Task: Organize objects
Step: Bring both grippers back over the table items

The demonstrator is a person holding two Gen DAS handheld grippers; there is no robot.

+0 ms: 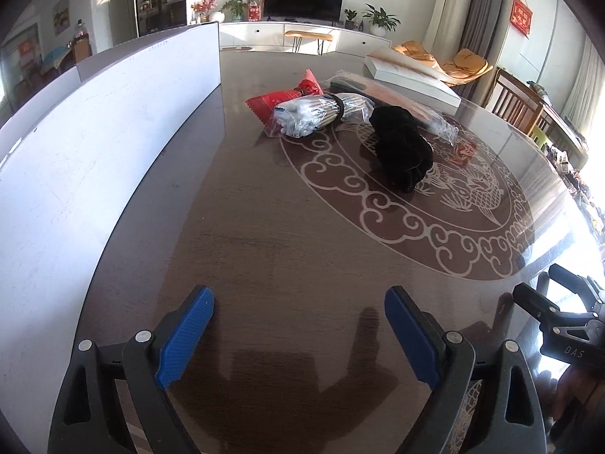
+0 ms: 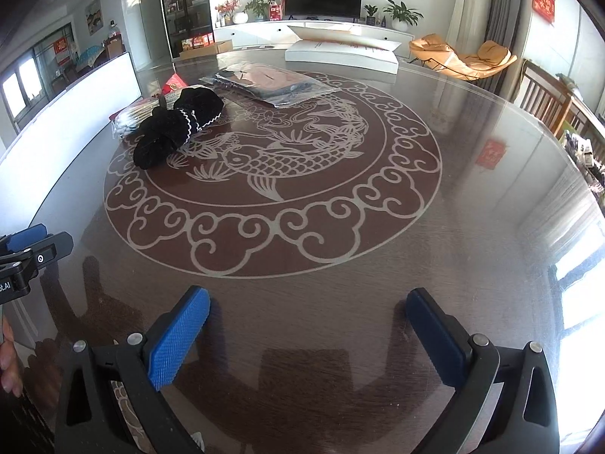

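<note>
The left gripper (image 1: 298,336) is hovering low over the table (image 1: 264,249) with its blue pads spread wide and nothing between them. The right gripper (image 2: 308,336) is standing equally wide apart and is also gripping nothing.

Taking the fish medallion (image 2: 272,174) inlaid in the table as the landmark: a black velvet bundle (image 2: 177,132) with white zigzag trim is lying on the medallion's far-left border, its long axis running diagonally from the near left toward the far right in the right wrist view. Just beyond that border, touching the bundle's far side, a clear bag of white gloves (image 1: 314,113) is lying with its long axis roughly crosswise in the left wrist view, and a red packet (image 1: 287,94) is sitting against it, pointing the same way. A flat clear-wrapped packet (image 2: 272,83) of dark and pink contents is resting on the medallion's far edge. Further beyond the medallion, a flat white box (image 2: 340,53) is lying crosswise.

A white board (image 1: 94,143) is standing upright well left of the medallion.

The right gripper's body is showing the letters "DAS" in the left wrist view; writing on the packets is too small to read.
</note>
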